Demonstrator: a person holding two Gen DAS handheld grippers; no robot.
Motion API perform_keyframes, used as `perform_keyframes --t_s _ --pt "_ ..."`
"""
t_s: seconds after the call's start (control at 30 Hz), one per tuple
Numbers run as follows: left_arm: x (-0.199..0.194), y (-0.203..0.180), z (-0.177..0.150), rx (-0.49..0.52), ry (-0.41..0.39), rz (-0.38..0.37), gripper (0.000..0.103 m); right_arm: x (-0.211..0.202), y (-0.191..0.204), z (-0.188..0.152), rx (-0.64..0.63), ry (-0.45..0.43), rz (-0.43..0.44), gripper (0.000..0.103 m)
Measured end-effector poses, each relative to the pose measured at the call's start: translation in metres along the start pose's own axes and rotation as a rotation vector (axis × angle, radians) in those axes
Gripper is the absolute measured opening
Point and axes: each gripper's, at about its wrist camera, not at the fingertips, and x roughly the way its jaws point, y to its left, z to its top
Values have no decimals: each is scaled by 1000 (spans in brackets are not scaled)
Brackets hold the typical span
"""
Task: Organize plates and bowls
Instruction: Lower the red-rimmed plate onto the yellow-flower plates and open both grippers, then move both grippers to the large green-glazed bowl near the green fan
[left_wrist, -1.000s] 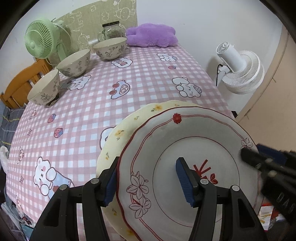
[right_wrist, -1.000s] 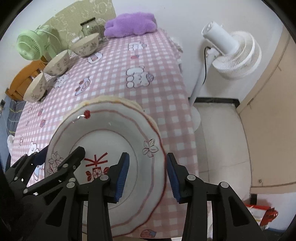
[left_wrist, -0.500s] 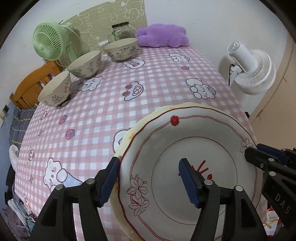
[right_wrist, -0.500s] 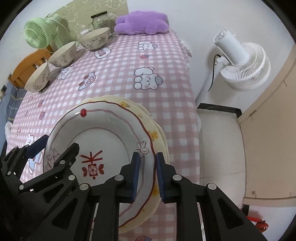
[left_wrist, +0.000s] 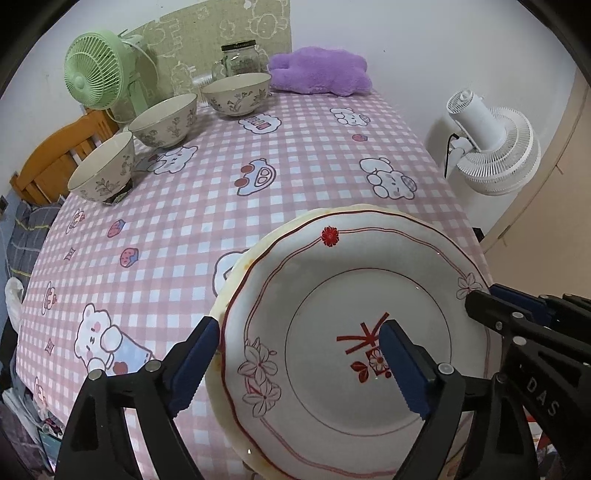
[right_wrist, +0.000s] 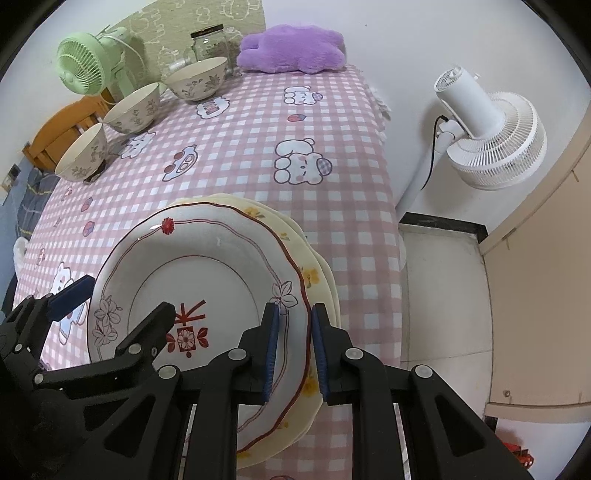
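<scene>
Green fan (left_wrist: 96, 71): stands at the far left edge of the tabletop (left_wrist: 303, 177), which wears a pink checked cloth printed with cartoon bears.
Bowls: three floral bowls sit in a diagonal row along the far left side. The nearest bowl (left_wrist: 101, 168) is by the left edge, the middle bowl (left_wrist: 164, 120) is beyond it, and the farthest bowl (left_wrist: 236, 92) is just in front of a glass jar (left_wrist: 240, 61).
Purple plush cushion (left_wrist: 319, 70): lies at the far end of the tabletop, right of the jar.
Left gripper (left_wrist: 299, 363): its blue-padded fingers have just been opening and now stand wide apart. The left pad sits just outside the left rim of the plates and the right pad hovers over the centre; neither presses on them.
White plate (left_wrist: 343, 332): has a scalloped red border, flower outlines and a red motif in its middle. It lies on top of a cream plate (right_wrist: 314, 277) with yellow flowers, at the near right corner of the tabletop.
Right gripper (right_wrist: 293, 345): its fingers have just been closing and are clamped on the right rim of the white plate, one pad inside and one outside. Whether the cream plate's rim is caught too I cannot tell.
White standing fan (right_wrist: 491, 136): stands on the floor, right of the tabletop.
</scene>
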Motion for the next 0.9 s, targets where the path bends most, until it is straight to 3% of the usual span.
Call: perform_keyframes --t_s 0.1,0.27,0.57,0.9 --pt "-6 6 1 -31 0 2 90 -2 -1 1 2 3 14 30" --pt "-20 23 6 -83 -21 7 91 -15 3 6 2 -20 19 51" --pt "-37 60 14 -125 -66 13 91 -29 29 23 -11 -69 36 61" --pt "-42 114 30 -112 -96 -5 91 -34 79 38 30 -114 25 62"
